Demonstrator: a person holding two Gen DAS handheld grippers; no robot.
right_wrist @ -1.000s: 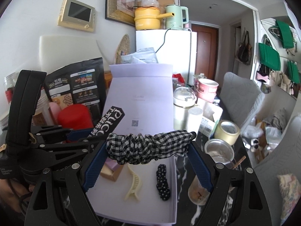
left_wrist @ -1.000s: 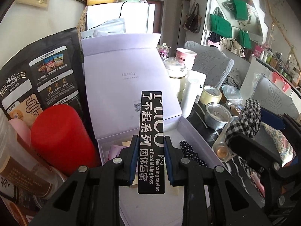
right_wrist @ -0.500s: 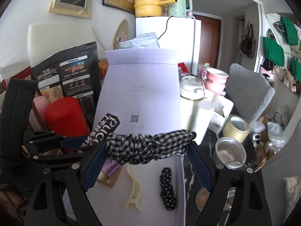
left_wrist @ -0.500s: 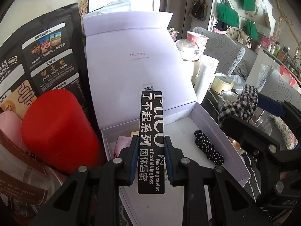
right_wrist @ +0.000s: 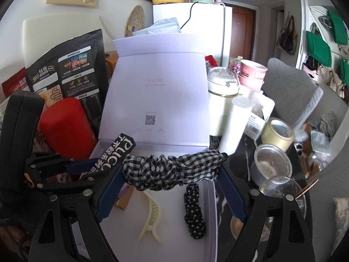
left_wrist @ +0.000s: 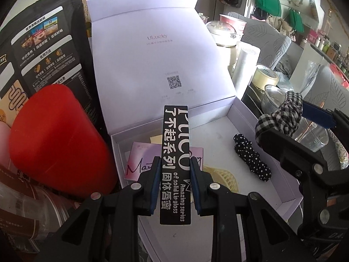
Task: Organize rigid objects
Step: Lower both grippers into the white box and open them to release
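Observation:
My left gripper is shut on a long black lip-gloss box and holds it above the open white gift box. The lip-gloss box also shows in the right wrist view. My right gripper has a black-and-white checked scrunchie stretched across its spread fingers, over the gift box. Inside the box lie a cream hair claw, a black dotted scrunchie and a pink card.
A red canister and a black food bag stand left of the box. A white cylinder, a tape roll, a metal cup and a glass crowd the right side.
Both grippers have moved forward and down toward the open gift box, so it looks larger. Both keep their hold unchanged.

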